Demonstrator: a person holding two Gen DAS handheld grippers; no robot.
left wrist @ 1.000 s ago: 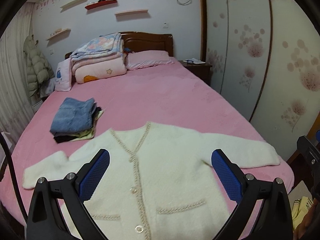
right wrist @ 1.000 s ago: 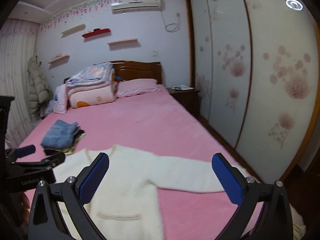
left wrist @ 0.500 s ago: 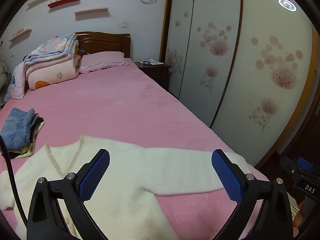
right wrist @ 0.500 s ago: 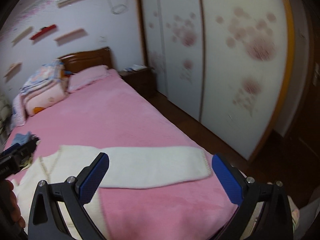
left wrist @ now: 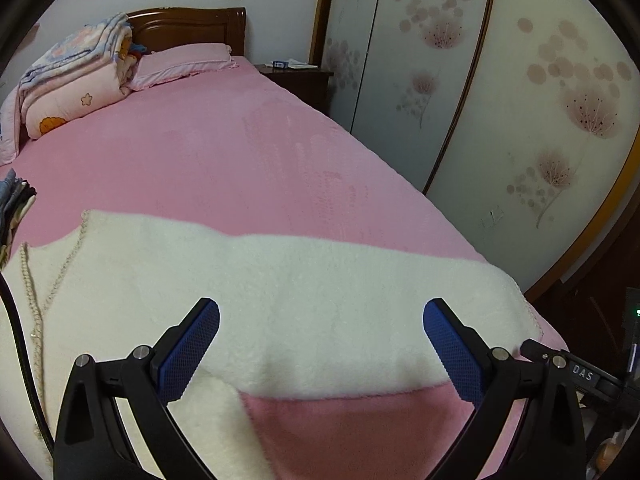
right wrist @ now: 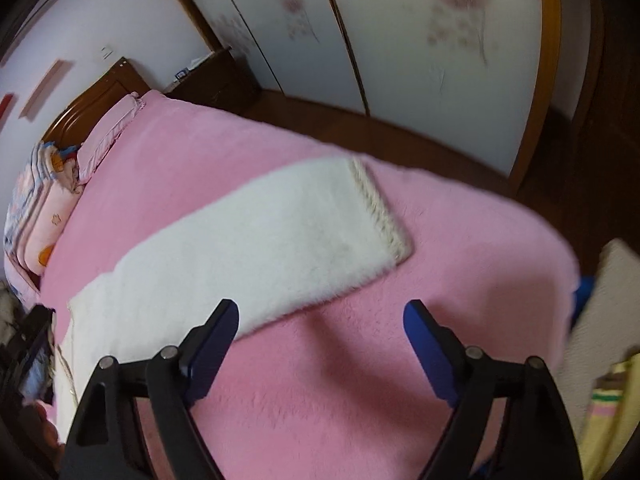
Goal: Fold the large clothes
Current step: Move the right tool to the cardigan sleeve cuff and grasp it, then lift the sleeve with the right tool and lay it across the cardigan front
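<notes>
A white fuzzy cardigan (left wrist: 168, 292) lies spread flat on the pink bed (left wrist: 224, 160), its right sleeve (left wrist: 360, 292) stretched toward the bed's right edge. My left gripper (left wrist: 320, 340) is open and empty, hovering over the sleeve near the shoulder. In the right wrist view the sleeve (right wrist: 272, 236) runs diagonally, its braided cuff (right wrist: 380, 208) at the far end. My right gripper (right wrist: 320, 340) is open and empty above bare pink sheet, just below the sleeve's near edge.
Folded quilts (left wrist: 72, 80) and a pillow (left wrist: 184, 64) lie at the headboard. A pile of folded clothes (left wrist: 14, 196) sits at the bed's left. A wardrobe with flowered sliding doors (left wrist: 500, 112) runs along the right, with a nightstand (left wrist: 296, 80) beside it.
Both grippers have swung right and come closer to the cardigan's right sleeve. The right gripper now tilts down over the sleeve and cuff. Both stay open.
</notes>
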